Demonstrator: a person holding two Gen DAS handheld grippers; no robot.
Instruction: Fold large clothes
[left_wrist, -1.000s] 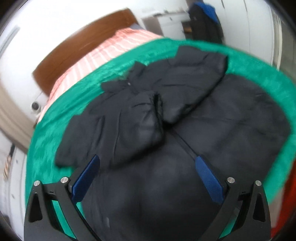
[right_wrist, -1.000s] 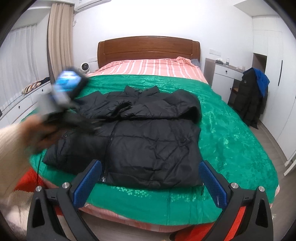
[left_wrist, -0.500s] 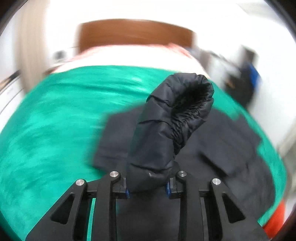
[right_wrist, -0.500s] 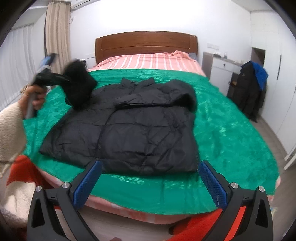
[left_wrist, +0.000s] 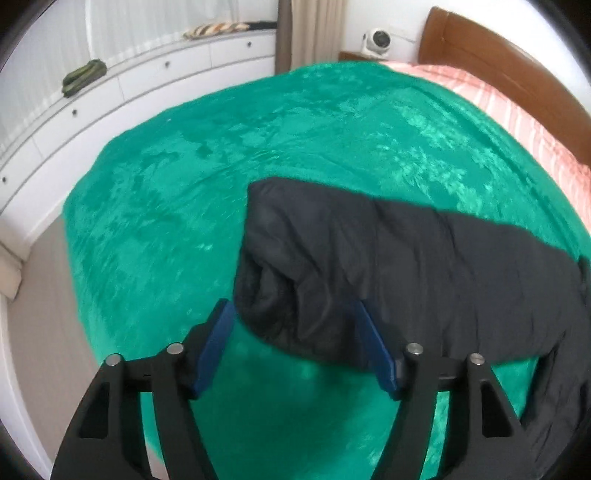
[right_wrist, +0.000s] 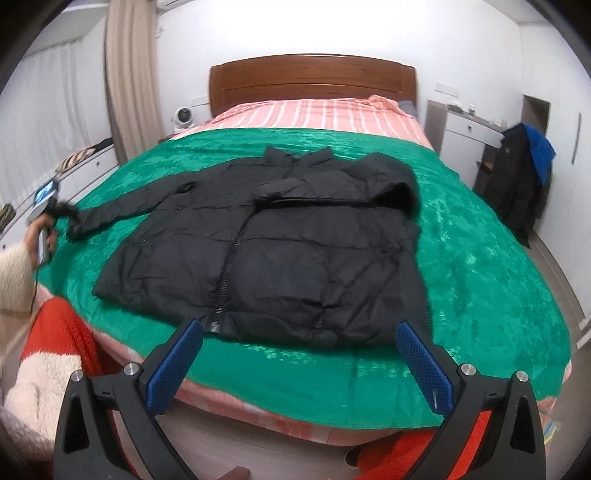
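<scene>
A black puffer jacket (right_wrist: 295, 240) lies face up on the green blanket (right_wrist: 480, 258), zipper toward me. Its right sleeve is folded across the chest. Its left sleeve (left_wrist: 388, 266) stretches straight out to the side on the blanket. My left gripper (left_wrist: 291, 308) stands over that sleeve's cuff with its jaws opening. The cuff lies between the blue pads (left_wrist: 218, 339), and the left pad is just clear of it. In the right wrist view a hand holds the left gripper (right_wrist: 70, 218) at the sleeve end. My right gripper (right_wrist: 299, 328) hangs open and empty above the bed's foot edge.
A wooden headboard (right_wrist: 310, 77) and pink striped bedding (right_wrist: 314, 114) are at the far end. White drawers (left_wrist: 110, 92) run along the left wall. A dark coat with blue cloth (right_wrist: 524, 177) hangs at the right. A red-and-white fleece (right_wrist: 55, 350) is at lower left.
The left gripper shut on the sleeve cuff, lifted it off the jacket's chest and carried it out to the left onto the blanket; its jaws have since parted. The right gripper stayed still.
</scene>
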